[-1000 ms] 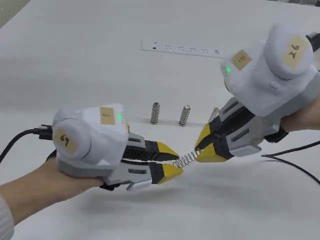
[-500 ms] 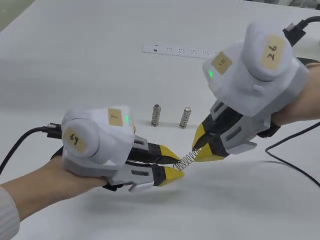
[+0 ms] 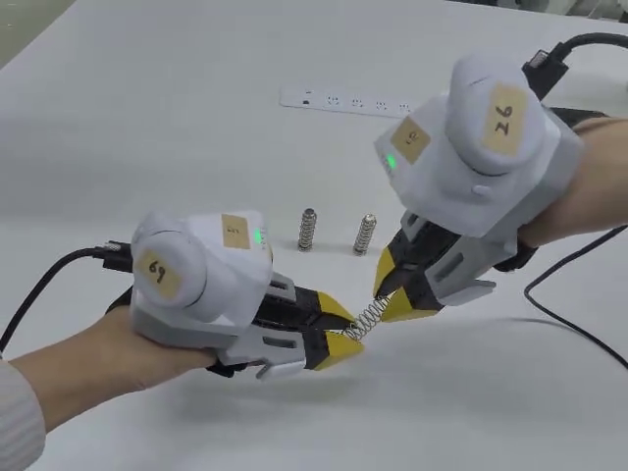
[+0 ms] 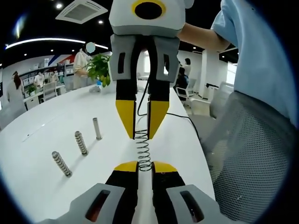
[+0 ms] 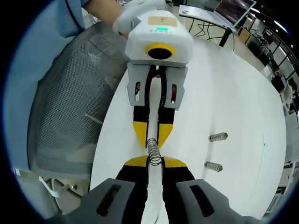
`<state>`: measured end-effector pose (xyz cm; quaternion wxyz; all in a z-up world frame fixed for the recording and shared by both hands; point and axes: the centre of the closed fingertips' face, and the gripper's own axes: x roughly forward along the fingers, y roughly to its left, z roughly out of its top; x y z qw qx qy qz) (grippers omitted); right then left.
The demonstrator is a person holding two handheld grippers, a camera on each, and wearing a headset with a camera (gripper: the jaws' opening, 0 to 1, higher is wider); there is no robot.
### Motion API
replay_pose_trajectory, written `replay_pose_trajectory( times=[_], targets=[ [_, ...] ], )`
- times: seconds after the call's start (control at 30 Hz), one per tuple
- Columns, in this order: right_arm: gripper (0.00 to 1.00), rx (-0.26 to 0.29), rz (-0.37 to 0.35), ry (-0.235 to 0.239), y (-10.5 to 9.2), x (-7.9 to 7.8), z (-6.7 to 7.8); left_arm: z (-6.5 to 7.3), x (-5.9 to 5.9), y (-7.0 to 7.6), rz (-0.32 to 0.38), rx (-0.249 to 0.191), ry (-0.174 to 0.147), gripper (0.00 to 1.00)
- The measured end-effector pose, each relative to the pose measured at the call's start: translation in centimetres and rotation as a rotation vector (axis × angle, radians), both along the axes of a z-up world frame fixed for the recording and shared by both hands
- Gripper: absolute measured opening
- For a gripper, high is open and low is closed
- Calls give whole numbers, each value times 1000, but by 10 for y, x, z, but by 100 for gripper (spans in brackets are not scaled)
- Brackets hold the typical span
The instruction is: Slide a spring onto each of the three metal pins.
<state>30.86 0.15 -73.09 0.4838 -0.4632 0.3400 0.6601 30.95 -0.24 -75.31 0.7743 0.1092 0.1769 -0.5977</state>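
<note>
1. The white table (image 3: pixel 147 128) is the biggest thing. All the parts for the job stand on it or are held just above it.
2. The right gripper (image 3: pixel 392 297) reaches down from the far side. Its jaws are squeezed tight on the far end of the loose spring (image 3: pixel 370 316).
3. The left gripper (image 3: pixel 339 339) sits low, close to the table, on the near side. Its jaws are squeezed tight on the other end of the same spring. The two sets of yellow tips point at each other and are very near.
4. A white power strip (image 3: pixel 353 101) lies far back on the table, well apart from the work.
5. Three metal pins stand in a row behind the grippers. The first pin (image 3: pixel 307 229) and the second pin (image 3: pixel 364 234) each already wear a spring. The bare pin (image 4: pixel 96 128) stands at the end of the row, so it is likely the last one to fill.
6. The loose spring is the smallest thing. It hangs slanted in the air between the two grippers, not touching the table.
   - It looks thin, light and bendy, so it may bow or flick away if it is pinched hard or let go fast.
   - A good hold is probably from the side, near one end.
   - That leaves the other end open to slip over the top of the bare pin.
</note>
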Motion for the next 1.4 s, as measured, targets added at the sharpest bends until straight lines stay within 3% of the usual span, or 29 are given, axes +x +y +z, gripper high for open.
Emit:
replay_pose_trajectory(
  times=[0.13, 0.17, 0.23, 0.53, 0.83, 1.1, 1.4],
  targets=[
    [7, -4, 17, -7, 2, -2, 1, 0, -1, 0, 6, -4, 17, 2],
    [7, -2, 20, -12, 3, -1, 1, 0, 0, 1, 10, 0, 6, 2],
    [7, -3, 22, -10, 3, -2, 2, 0, -1, 1, 15, -6, 30, 2],
    [8, 9, 22, -17, 3, 1, 3, 3, 2, 2, 22, -17, 6, 1],
    [10, 20, 8, -5, 1, 1, 3, 4, 1, 1, 24, -31, 12, 1],
    [26, 106, -65, 55, 5, 2, 11, 6, 2, 1, 30, -40, 7, 1],
    [41, 173, -142, 82, -2, 7, 22, 10, 5, 3, 49, -62, 8, 1]
  ],
)
